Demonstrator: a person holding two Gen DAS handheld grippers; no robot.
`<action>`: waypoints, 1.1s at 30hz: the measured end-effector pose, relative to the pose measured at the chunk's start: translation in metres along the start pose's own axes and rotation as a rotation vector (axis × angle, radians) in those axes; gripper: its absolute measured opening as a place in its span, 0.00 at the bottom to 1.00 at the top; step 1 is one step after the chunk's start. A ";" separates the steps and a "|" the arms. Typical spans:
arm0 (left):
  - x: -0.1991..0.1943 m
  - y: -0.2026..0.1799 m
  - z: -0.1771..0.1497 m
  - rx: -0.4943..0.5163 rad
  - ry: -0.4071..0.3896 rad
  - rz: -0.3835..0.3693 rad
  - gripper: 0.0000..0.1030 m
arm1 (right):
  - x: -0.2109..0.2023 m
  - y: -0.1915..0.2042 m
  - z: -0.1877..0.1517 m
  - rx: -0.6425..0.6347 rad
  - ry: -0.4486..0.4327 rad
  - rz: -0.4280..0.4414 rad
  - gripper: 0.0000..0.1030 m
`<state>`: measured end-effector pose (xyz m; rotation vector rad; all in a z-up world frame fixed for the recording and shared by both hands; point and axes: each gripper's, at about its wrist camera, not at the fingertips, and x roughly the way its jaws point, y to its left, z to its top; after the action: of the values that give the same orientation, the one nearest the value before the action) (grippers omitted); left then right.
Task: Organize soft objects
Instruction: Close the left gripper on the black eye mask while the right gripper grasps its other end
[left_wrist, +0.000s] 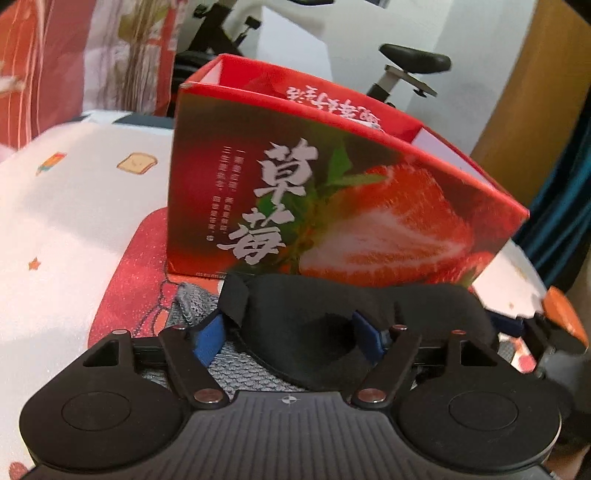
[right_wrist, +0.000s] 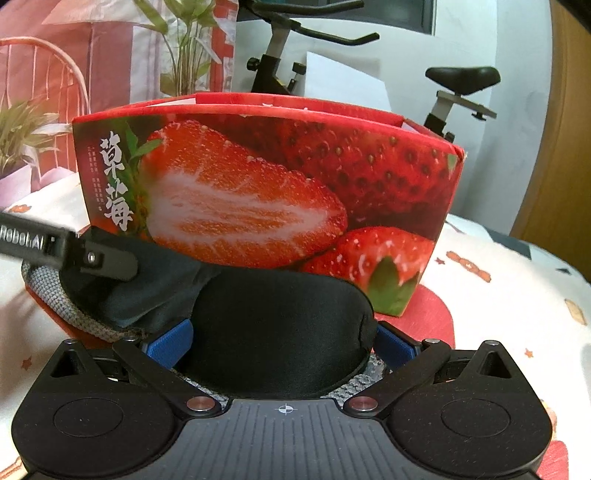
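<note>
In the left wrist view, the left claw (left_wrist: 291, 334) stands wide apart, with its blue fingers (left_wrist: 208, 338) on both sides of one end of a black eye mask (left_wrist: 332, 314). The pads do not seem to press the mask, so I judge that this claw holds nothing. The mask lies on a grey knitted cloth (left_wrist: 199, 301), and both are on the bed (left_wrist: 66, 206), just in front of an open strawberry box (left_wrist: 332, 206). The box's inside is hardly visible from here, so I cannot tell if something is already in it. The claw points level toward the box wall, low over the bed.

In the right wrist view, the right claw (right_wrist: 280, 345) is also open wide, and the other end of the eye mask (right_wrist: 280, 332) fills the gap between its blue fingers (right_wrist: 170, 345). Whether the pads touch it I cannot tell; it does not look squeezed. The left claw (right_wrist: 103, 260) comes in from the left side, over the mask's far end. The grey cloth (right_wrist: 55, 295) lies under the mask, beside the strawberry box (right_wrist: 266, 184).

I think the task is in an early stage: the mask and the cloth are both outside the box, and no grip is made yet.
</note>
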<state>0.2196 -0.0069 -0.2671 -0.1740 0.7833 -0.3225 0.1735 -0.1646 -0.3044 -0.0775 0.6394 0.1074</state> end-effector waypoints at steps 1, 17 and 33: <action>0.000 -0.001 -0.002 0.009 -0.005 0.000 0.75 | 0.001 -0.001 0.000 0.006 0.003 0.005 0.99; 0.000 -0.002 -0.009 0.094 -0.019 -0.018 0.78 | 0.010 -0.023 0.001 0.133 0.064 0.099 1.00; -0.001 -0.009 -0.014 0.145 -0.038 0.017 0.78 | -0.002 -0.044 0.005 0.246 0.025 0.190 0.98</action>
<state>0.2065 -0.0153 -0.2740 -0.0366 0.7201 -0.3574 0.1798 -0.2083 -0.2976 0.2202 0.6800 0.2107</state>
